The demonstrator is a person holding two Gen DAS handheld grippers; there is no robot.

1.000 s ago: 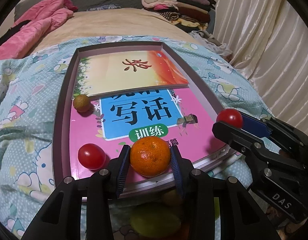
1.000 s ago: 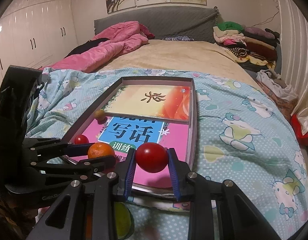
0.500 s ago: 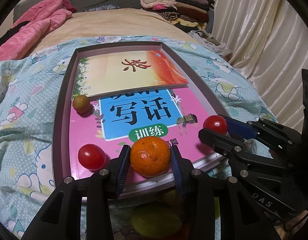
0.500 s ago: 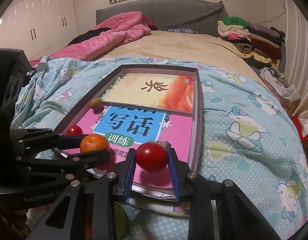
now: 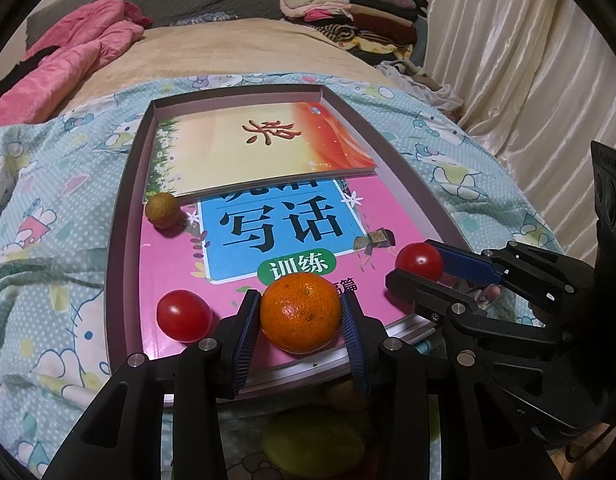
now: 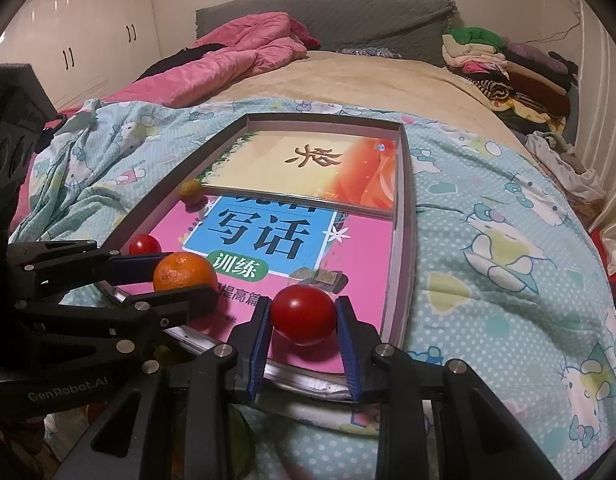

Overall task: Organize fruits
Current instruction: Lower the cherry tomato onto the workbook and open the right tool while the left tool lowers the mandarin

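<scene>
A: Left wrist view: left gripper (image 5: 302,322) clamps the orange (image 5: 301,312) over the tray's (image 5: 120,216) near edge. Below?

B: Blurred greenish fruit (image 5: 311,446), half hidden. Right gripper (image 6: 304,324) clamps a tomato (image 6: 304,314) there too.

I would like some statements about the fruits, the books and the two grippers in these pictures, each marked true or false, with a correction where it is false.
1. The left gripper holds the round orange tangerine between its fingers. True.
2. The right gripper is empty. False: it is shut on a red cherry tomato.
3. A second red cherry tomato lies on the pink book. True.
4. The small brownish round fruit lies outside the shallow grey box, on the blanket. False: it is inside the box, at the corner of the yellow-orange book.
5. The yellow-orange book lies partly on top of the pink book. True.
</scene>
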